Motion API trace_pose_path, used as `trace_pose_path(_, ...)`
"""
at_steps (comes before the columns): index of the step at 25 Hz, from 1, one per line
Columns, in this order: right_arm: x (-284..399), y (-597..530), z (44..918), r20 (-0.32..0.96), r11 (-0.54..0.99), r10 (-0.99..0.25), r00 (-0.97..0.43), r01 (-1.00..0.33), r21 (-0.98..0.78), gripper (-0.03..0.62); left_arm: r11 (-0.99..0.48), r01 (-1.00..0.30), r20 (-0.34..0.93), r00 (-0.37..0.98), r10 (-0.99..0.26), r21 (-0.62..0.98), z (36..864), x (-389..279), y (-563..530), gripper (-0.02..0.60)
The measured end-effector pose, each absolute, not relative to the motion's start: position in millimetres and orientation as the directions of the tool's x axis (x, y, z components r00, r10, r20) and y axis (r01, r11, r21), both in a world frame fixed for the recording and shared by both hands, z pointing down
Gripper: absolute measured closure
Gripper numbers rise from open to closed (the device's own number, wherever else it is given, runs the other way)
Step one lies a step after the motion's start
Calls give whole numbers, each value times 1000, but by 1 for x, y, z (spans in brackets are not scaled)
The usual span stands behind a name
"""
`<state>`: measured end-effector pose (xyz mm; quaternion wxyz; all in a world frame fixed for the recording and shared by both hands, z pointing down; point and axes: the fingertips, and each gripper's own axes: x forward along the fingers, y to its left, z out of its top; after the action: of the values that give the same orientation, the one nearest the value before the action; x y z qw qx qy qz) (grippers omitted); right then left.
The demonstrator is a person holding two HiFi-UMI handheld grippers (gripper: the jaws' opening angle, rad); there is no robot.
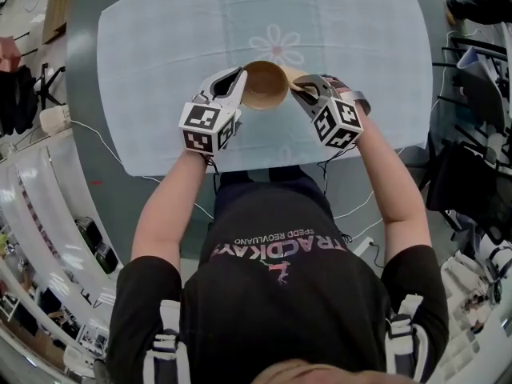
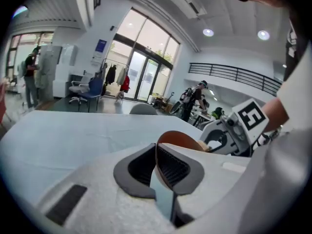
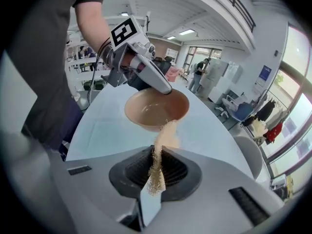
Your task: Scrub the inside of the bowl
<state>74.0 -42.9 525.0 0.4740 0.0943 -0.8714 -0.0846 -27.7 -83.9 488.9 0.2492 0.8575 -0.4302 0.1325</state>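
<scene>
Brown bowl is clamped by its rim in my left gripper, my right gripper pinches a fibrous scrubber at its edge; scrubbing looks barely begun.

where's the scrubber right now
In the right gripper view, the right gripper pinches the tan scrubber, its tip by the near rim of the bowl.

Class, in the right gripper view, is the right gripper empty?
No, the right gripper is shut on a tan scrubbing pad that points toward the bowl.
</scene>
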Motion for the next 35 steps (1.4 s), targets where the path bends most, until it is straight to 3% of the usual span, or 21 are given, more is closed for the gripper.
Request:
trace_pose_path(8,53,-31,529,773,949,-259,-579,-300,94,562,-240,-873,445,432,-785,423,492,-48,-94,557)
trace_pose_path(14,24,-18,530,736,940,-239,-634,-341,12,562,-83,-822,447,387,-806,563,498,-57,-96,557)
trace_pose_path(23,-14,-7,524,686,948,-229,-691,-318,-4,562,-90,-807,433,404,-806,584,495,-43,-96,557)
trace_pose_path(35,39,-30,539,710,861,-339,-617,-507,-30,562,-92,-827,471,404,-784,555,513,-44,-95,556)
